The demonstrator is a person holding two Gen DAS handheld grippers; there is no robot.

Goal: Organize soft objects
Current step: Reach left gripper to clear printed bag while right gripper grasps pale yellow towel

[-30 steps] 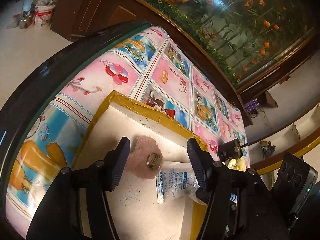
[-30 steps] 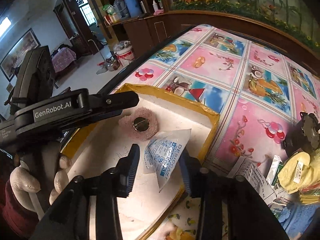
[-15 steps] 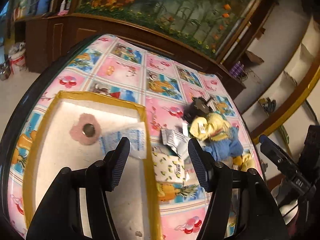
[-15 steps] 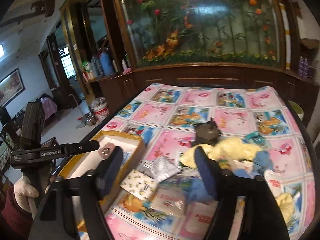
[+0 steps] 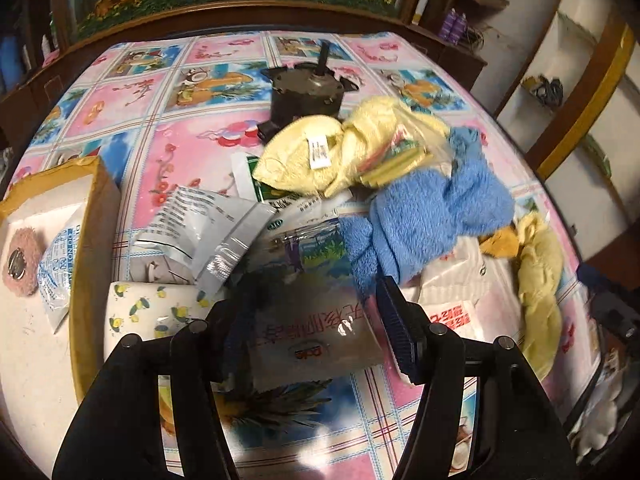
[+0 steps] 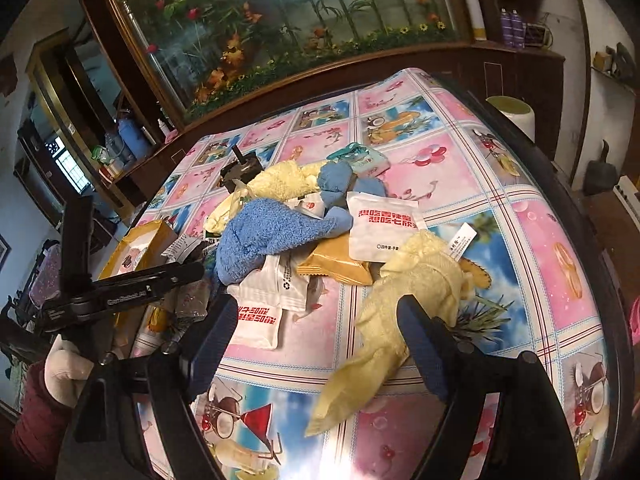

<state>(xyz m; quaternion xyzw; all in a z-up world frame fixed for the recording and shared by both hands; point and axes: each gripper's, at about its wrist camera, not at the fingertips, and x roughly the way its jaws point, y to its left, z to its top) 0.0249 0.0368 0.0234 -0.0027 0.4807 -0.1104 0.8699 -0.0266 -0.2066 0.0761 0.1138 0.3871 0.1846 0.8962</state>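
Far left, yellow-edged box (image 5: 90, 216) holds pink puff (image 5: 22, 260) & desiccant sachet (image 5: 60, 264). Your left claw (image 5: 312, 328) is spread wide, nothing gripped, a clear packet (image 5: 316, 320) lying on the bench (image 5: 168, 128) btwn its fingers. Mid pile: blue cloth (image 5: 432, 216) over packets, yellow cloth (image 5: 332, 152) behind it. Right claw (image 6: 320, 340), fingers apart, empty, is over a 2nd yellow cloth (image 6: 400, 312).
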